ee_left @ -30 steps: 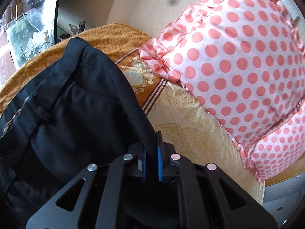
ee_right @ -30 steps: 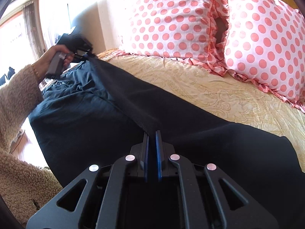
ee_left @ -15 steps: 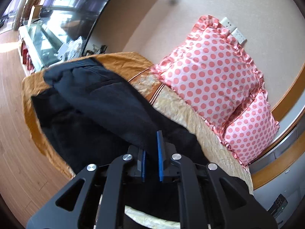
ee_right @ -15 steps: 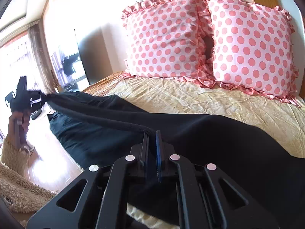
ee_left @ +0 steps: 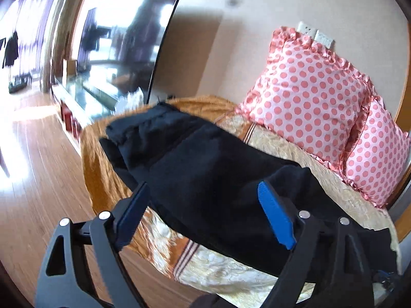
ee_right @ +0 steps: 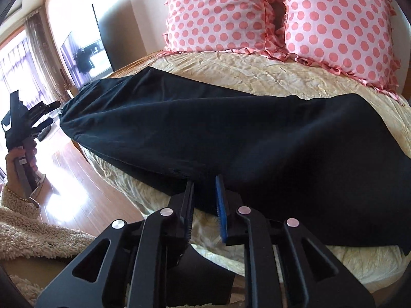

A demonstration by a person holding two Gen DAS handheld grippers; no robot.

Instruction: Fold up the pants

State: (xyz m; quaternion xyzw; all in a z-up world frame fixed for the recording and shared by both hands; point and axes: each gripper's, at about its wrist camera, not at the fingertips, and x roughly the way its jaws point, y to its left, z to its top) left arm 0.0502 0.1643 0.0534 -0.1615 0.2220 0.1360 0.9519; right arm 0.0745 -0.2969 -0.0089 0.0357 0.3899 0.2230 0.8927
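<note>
The long black cloth pants (ee_right: 231,133) lie flat below the pink spotted pillows (ee_right: 218,12), one fold seemingly done, more left; left gripper (ee_left: 205,215) and right gripper (ee_right: 204,200) are opening, pinching nothing.

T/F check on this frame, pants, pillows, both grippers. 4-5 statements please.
1. The black pants lie stretched across the bed. True.
2. The left gripper pinches the pants. False: its jaws are opening wide, gripping nothing.
3. Two pink dotted pillows stand at the head of the bed. True.
4. The pillows lie on top of the pants. False: bare bedspread separates them.
5. The right gripper is clamped shut. False: its jaws are opening, a gap shows between them.
</note>
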